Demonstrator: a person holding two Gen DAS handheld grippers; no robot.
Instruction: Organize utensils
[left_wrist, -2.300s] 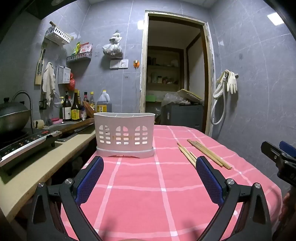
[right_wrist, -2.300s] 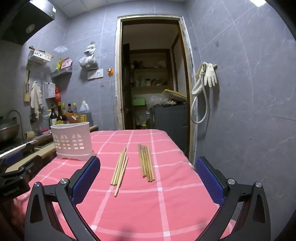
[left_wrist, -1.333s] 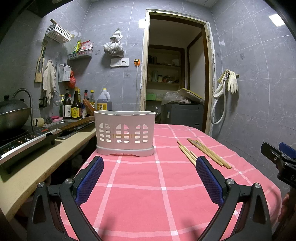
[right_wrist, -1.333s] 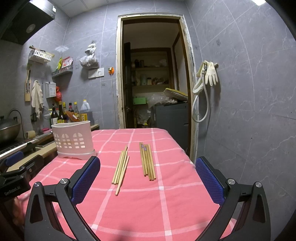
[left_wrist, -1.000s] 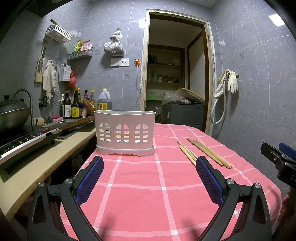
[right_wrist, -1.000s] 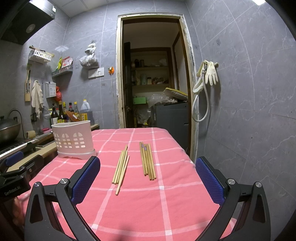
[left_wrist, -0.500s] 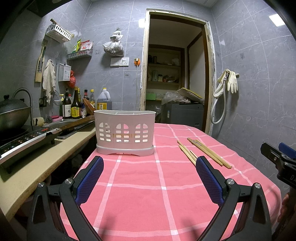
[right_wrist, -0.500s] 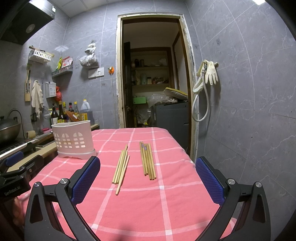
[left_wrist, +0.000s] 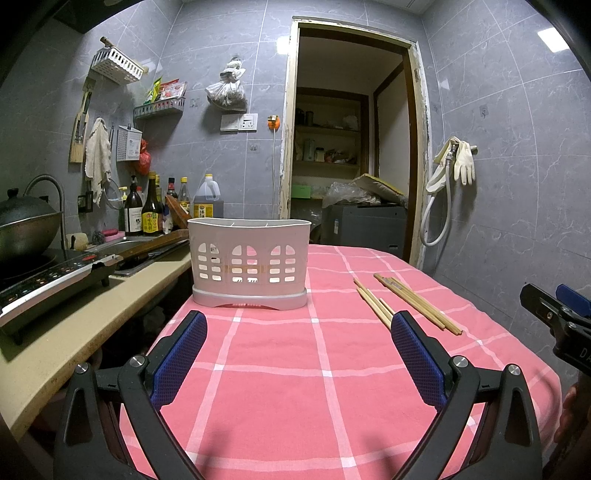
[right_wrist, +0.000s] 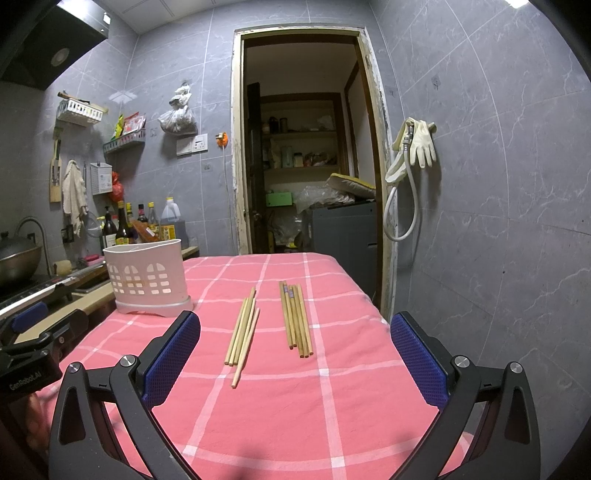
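Chopsticks (right_wrist: 269, 325) lie in two bundles on the pink tablecloth (right_wrist: 295, 406), right of the white holder (left_wrist: 249, 258) — nothing has shifted over the last seconds. Left gripper (left_wrist: 295, 354) and right gripper (right_wrist: 295, 354) stay spread wide, empty — sorting hasn't begun.

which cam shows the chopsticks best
The right wrist view: both chopstick bundles lie whole, centred between the open tongs. In the left wrist view they sit off to the right, foreshortened, and the nearer bundle's ends are hidden behind a blue pad.
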